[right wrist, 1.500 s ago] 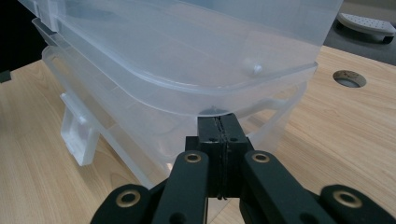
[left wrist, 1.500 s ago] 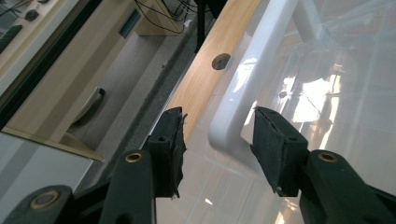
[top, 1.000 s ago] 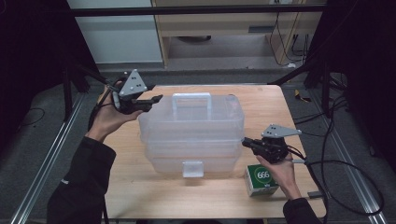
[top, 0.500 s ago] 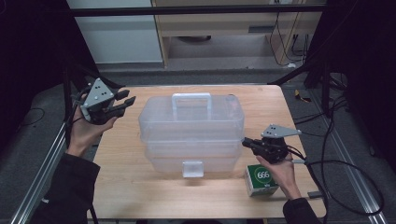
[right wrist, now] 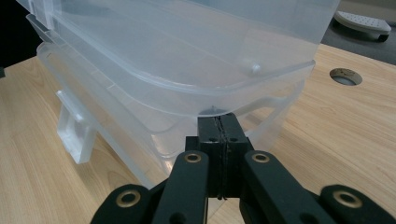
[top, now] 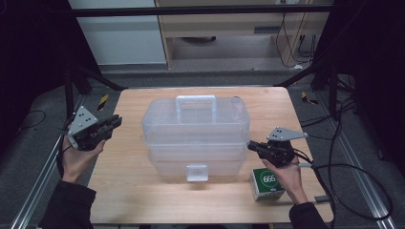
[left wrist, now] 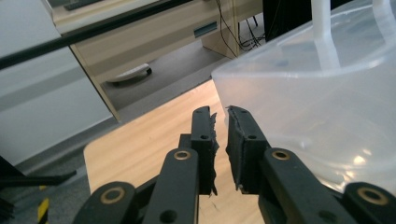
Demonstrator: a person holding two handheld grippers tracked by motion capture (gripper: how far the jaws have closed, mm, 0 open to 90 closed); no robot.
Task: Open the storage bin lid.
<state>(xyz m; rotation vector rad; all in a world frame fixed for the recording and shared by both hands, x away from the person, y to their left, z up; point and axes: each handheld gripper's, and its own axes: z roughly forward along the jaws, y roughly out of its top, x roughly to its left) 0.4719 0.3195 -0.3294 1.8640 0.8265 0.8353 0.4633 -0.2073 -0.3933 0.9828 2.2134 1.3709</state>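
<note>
Box (top: 196,138) sits mid-table (top: 129,191); right gripper (top: 251,145), jaws pressed together, touches its rim at 3 o'clock; left gripper (top: 114,123), jaws narrowly parted, hangs apart at 9 o'clock, holding nothing.

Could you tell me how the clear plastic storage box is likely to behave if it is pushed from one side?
The clear plastic storage box looks empty, so probably light and apt to slide on the wooden table. Its walls look thin and may flex.
</note>
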